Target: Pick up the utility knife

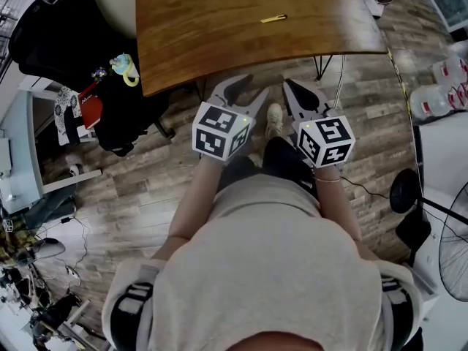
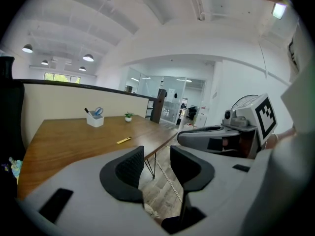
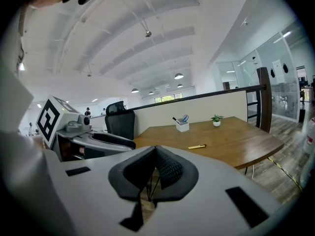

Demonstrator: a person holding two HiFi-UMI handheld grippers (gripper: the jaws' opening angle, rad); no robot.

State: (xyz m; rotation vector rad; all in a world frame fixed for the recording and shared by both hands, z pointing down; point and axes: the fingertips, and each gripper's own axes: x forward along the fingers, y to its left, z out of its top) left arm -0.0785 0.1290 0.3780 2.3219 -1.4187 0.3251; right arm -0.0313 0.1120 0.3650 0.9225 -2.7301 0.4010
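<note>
The yellow utility knife point(image 1: 273, 18) lies alone on the brown wooden table point(image 1: 219, 35), far ahead of both grippers. It also shows small as a yellow utility knife point(image 2: 123, 140) in the left gripper view and as a yellow utility knife point(image 3: 197, 146) in the right gripper view. My left gripper point(image 1: 245, 86) hovers off the table's near edge, jaws apart and empty, the left gripper point(image 2: 156, 166) pointing past the table corner. My right gripper point(image 1: 298, 88) hangs beside it over the floor, its right gripper point(image 3: 155, 168) tips meeting with nothing between them.
A black office chair point(image 1: 51, 35) and a dark bag with a red item point(image 1: 91, 108) stand left of the table. A white pen holder point(image 3: 182, 126) and small plant point(image 3: 216, 120) sit at the table's far end. Fans point(image 1: 406, 192) and a cable lie on the floor right.
</note>
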